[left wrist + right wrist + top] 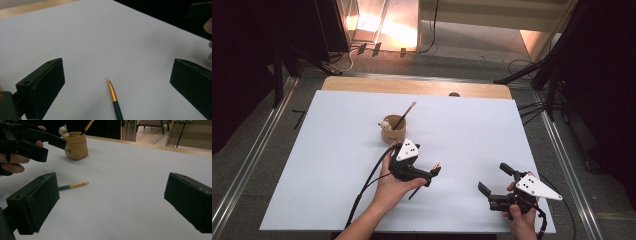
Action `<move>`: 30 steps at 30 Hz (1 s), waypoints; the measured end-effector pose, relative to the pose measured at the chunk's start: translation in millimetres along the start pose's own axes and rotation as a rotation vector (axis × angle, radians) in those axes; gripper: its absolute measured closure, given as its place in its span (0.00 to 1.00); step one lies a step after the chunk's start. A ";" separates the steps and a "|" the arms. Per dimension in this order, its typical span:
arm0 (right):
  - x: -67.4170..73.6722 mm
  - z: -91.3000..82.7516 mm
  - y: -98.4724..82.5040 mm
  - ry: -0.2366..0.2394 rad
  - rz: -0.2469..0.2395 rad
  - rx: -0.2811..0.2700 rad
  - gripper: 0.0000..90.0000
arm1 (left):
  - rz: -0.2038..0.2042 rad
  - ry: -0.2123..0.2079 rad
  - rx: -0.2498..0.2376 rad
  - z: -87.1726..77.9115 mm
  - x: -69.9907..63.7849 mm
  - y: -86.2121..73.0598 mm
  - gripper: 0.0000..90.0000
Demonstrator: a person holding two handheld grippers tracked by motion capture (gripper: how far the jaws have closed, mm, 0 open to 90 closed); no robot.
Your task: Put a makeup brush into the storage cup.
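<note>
A thin paintbrush (113, 96) with a gold ferrule and dark handle lies flat on the white sheet (100, 37). My left gripper (117, 73) hovers just over it, open, one jaw on each side of the bristle tip without touching. From above, the brush (436, 166) pokes out past the left gripper (431, 175). A tan pouch (393, 132) behind it holds a second brush (406, 114) and a small pale figure (385, 123). My right gripper (495, 179) is open and empty near the front right; it faces the brush (74, 185) and the pouch (76, 145).
The white sheet (337, 150) covers a wooden tabletop whose far edge (412, 86) shows. Dark stands and cables (542, 75) flank the table on a grey floor. In the right gripper view, the left gripper (48, 147) and a hand sit at upper left.
</note>
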State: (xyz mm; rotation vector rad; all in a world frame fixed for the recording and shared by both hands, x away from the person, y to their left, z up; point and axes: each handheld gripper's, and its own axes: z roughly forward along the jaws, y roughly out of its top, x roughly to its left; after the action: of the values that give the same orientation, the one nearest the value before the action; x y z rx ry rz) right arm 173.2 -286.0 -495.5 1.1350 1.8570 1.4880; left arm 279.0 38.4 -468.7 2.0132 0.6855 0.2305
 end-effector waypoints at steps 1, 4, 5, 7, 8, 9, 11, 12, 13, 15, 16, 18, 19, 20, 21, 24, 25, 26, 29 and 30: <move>-0.1 -0.1 0.0 0.000 0.000 0.000 0.00 | 0.004 0.004 0.024 1.3 -1.1 0.8 0.00; -0.3 -0.3 0.0 0.002 0.001 -0.002 0.00 | 0.029 0.007 0.091 6.2 -3.5 1.7 0.00; -0.4 -0.3 0.0 0.002 0.001 -0.001 0.00 | 0.035 0.014 0.111 7.7 -4.3 1.6 0.00; 0.1 -0.7 0.0 0.001 0.006 0.001 0.00 | 0.044 0.015 0.136 8.7 -4.4 1.6 0.00; 0.1 -0.9 0.0 0.002 0.006 0.001 0.00 | 0.037 0.013 0.147 9.4 -4.7 1.8 0.00; -0.1 -0.8 0.0 0.000 0.002 0.000 0.00 | 0.040 0.016 0.171 9.6 -4.4 2.2 0.00; -0.2 -1.0 0.0 0.001 0.006 0.003 0.00 | 0.045 0.018 0.214 11.4 -3.8 2.2 0.00; -0.6 -1.0 0.0 0.000 0.003 0.001 0.00 | 0.044 0.022 0.225 12.3 -4.0 2.0 0.00; -0.7 -1.0 0.0 0.000 0.004 0.001 0.00 | 0.050 0.026 0.245 12.8 -4.1 2.1 0.00; -0.7 -0.9 0.0 -0.001 0.003 0.001 0.00 | 0.059 0.038 0.277 13.7 -5.0 2.4 0.00; -0.7 -0.9 0.0 -0.001 0.003 0.001 0.00 | 0.062 0.041 0.284 14.1 -5.6 2.5 0.00; -0.7 -0.9 0.0 -0.001 0.003 0.001 0.00 | 0.074 0.045 0.310 14.7 -6.7 3.7 0.00; -0.6 -0.9 0.1 -0.001 0.006 0.001 0.00 | 0.081 0.041 0.322 15.2 -7.1 4.2 0.00; -0.7 -0.9 0.1 -0.001 0.005 0.001 0.00 | 0.083 0.034 0.333 15.6 -8.1 4.8 0.00; -0.6 -0.8 0.1 -0.001 0.006 0.002 0.00 | 0.092 0.032 0.346 16.3 -8.7 5.3 0.00; -0.3 -0.9 0.2 0.000 0.007 0.003 0.00 | 0.099 0.035 0.380 19.0 -10.4 6.7 0.00; -0.6 -0.9 0.1 -0.002 0.005 0.001 0.00 | 0.101 0.034 0.389 19.4 -10.7 7.0 0.00; -0.7 -1.0 0.2 -0.003 0.005 0.001 0.00 | 0.104 0.038 0.401 20.5 -11.1 7.4 0.00; -1.0 -1.3 0.2 -0.004 0.010 -0.001 0.00 | 0.106 0.048 0.422 22.4 -12.2 7.6 0.03; -1.1 -1.4 0.2 -0.004 0.010 -0.001 0.00 | 0.110 0.054 0.426 23.2 -12.7 7.4 0.03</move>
State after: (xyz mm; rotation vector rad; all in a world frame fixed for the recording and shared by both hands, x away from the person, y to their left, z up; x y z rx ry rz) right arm 172.7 -287.6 -495.1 1.1479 1.8502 1.4908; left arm 281.2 11.4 -473.1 2.4637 0.7017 0.2169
